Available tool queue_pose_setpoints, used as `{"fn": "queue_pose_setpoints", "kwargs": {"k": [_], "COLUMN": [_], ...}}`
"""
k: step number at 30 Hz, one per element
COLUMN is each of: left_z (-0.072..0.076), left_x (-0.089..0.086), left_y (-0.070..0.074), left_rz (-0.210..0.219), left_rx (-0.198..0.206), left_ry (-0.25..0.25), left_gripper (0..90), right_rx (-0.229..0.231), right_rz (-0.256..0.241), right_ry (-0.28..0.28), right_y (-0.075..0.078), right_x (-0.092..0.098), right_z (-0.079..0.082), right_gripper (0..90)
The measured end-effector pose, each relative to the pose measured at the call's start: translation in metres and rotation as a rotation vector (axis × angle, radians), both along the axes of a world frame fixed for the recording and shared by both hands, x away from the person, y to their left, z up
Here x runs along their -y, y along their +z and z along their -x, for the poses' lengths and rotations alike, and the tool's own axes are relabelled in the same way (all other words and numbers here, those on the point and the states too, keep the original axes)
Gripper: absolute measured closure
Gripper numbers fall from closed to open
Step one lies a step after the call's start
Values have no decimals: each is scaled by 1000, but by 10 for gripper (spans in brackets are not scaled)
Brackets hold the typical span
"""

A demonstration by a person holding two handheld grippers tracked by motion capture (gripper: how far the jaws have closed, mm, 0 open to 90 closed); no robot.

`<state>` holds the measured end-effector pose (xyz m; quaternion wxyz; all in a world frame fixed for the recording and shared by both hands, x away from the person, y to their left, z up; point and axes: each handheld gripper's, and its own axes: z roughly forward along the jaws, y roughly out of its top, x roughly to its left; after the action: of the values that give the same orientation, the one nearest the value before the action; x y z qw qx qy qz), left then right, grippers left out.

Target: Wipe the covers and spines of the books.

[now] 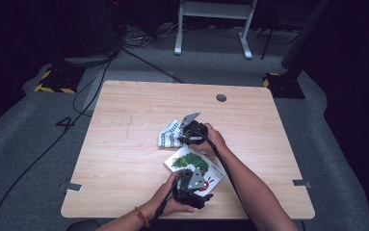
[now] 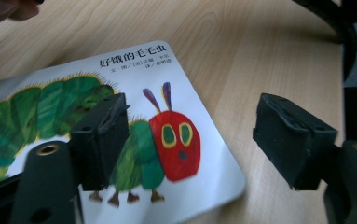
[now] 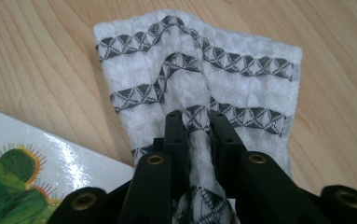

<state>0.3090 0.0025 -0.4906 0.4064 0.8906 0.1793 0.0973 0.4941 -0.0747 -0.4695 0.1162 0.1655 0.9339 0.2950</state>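
Nearest the high camera, at the front edge of the wooden surface (image 1: 124,159), the left tool (image 1: 195,193) sits in the person's left hand (image 1: 170,199), over the near corner of a picture book (image 1: 191,163). Its two black jaws stand spread wide in the left gripper view: one hangs over the caterpillar's green body, the other over bare wood beyond the book's edge, and neither visibly touches the book. That book (image 2: 167,140) lies flat, a white board cover with a green caterpillar, a red face and a line of Chinese characters along its top. Just beyond the book, toward the middle of the surface, lies a white cloth (image 1: 170,134) with grey patterned bands. The right tool (image 1: 184,140) is on it, held in the right hand (image 1: 213,137), and in the right gripper view its jaws are pressed together on a raised ridge of the cloth (image 3: 204,79), which bunches up between them while the rest spreads flat on the wood. A corner of the book shows just beside the cloth there.
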Motion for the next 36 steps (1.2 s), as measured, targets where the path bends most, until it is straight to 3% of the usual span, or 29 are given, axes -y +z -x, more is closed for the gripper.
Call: {"fn": "queue_pose_setpoints", "kwargs": {"k": [2, 3, 5, 10, 13, 15, 16, 17, 22, 23, 27, 29, 31, 36], "left_z": [-3, -3, -3, 3, 7, 9, 10, 10, 4, 1, -5, -13, -19, -33], "left_x": [3, 1, 0, 2, 2, -1, -4, -4, -20, -27, -40, -49, -55, -68], "left_y": [-4, -6, -5, -5, -6, -6, -6, -6, -5, -5, -4, -4, -5, -2], "left_rz": [-29, -50, -58, -105, -136, -139, -143, -143, -151, -137, -123, -113, -104, -132], "left_rx": [-12, 11, 11, 56, 93, 99, 105, 105, 58, 37, -5, -73, -113, -128], "left_ry": [12, -1, -9, -17, -27, -20, -21, -21, 32, 53, 97, 120, 127, 154], "left_gripper": [354, 356, 356, 356, 357, 356, 355, 351, 273, 240, 206, 185, 166, 156], "right_rx": [-8, -8, -1, 29, 24, 21, 0, 0, -33, -48, -71, -75, -84, -101], "right_rz": [54, 55, 65, 118, 139, 143, 139, 139, 136, 133, 111, 113, 101, 93], "right_ry": [28, 33, 46, 61, 43, 41, 21, 21, -35, -48, -73, -77, -80, -32], "right_y": [-5, -5, -5, -3, -2, -2, -2, -2, -1, -1, -1, -1, -1, -1], "right_x": [-2, -2, -1, 5, 24, 29, 46, 46, 84, 101, 121, 134, 143, 166], "right_z": [-2, -2, -2, -1, -3, -4, -6, -6, -6, -2, 5, 14, 21, 42], "right_gripper": [816, 818, 822, 829, 831, 831, 831, 831, 831, 831, 831, 832, 832, 834]}}
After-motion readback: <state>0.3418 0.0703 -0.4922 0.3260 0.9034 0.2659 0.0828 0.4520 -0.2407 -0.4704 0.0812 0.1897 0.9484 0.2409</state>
